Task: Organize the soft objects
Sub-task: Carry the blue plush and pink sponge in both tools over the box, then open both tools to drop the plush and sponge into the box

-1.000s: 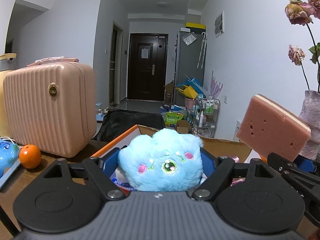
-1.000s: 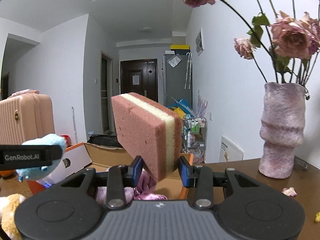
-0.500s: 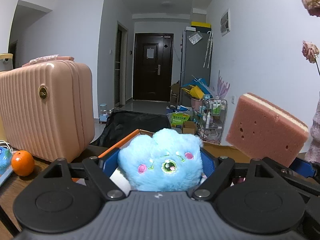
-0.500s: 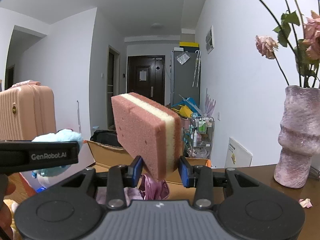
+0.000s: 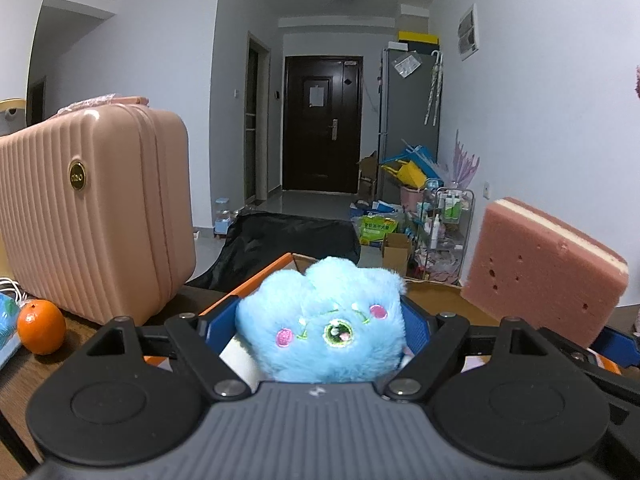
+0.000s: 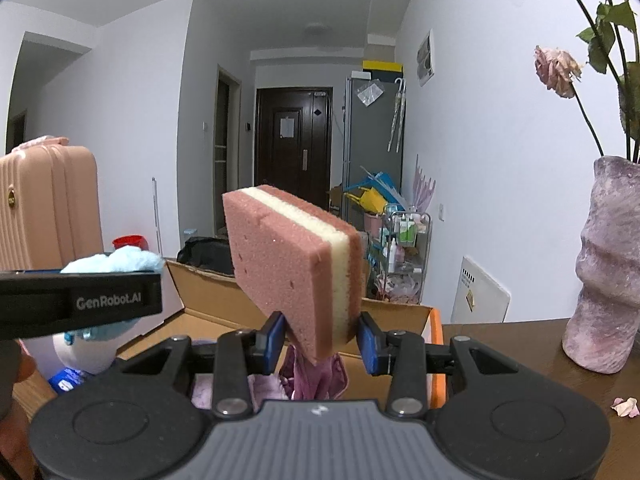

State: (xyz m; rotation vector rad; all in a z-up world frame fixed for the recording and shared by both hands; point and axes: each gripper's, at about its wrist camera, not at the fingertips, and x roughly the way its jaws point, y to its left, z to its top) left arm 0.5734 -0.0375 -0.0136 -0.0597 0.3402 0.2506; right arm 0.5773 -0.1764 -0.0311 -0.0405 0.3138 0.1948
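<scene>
Pink ribbed plastic fills our far left: a small suitcase (image 5: 94, 216) stands upright on the brown table (image 5: 24, 372), with an orange (image 5: 41, 327) on the tabletop just in front of it. Moving right, our left tongs (image 5: 320, 328) are clamped on a fluffy blue plush toy (image 5: 322, 322), its embroidered face with pink cheeks turned toward the camera and its sides pressed between the blue pads (image 5: 218, 320). We hold it above an open cardboard box (image 5: 436, 300) with orange edging; a white object lies in the box just under the toy, though we cannot tell what it is. In the right wrist view the same toy (image 6: 114, 260) peeks out above the black side of the left tongs (image 6: 80, 300).

Further right, our right tongs (image 6: 320, 338) grip a pink sponge (image 6: 292, 276) with a cream layer through its middle. They pinch only its lower corner, so the sponge stands tilted, leaning up and to the left, and it hangs over the box (image 6: 400, 312), above some crumpled purple fabric (image 6: 316, 372) inside. From the left wrist view the sponge (image 5: 540, 276) sits to the right of the plush toy, apart from it.

At the far right a mottled purple vase (image 6: 600, 264) stands on the table (image 6: 520, 344), holding dried roses (image 6: 558, 68), and a fallen petal (image 6: 625, 406) lies on the tabletop near it.
</scene>
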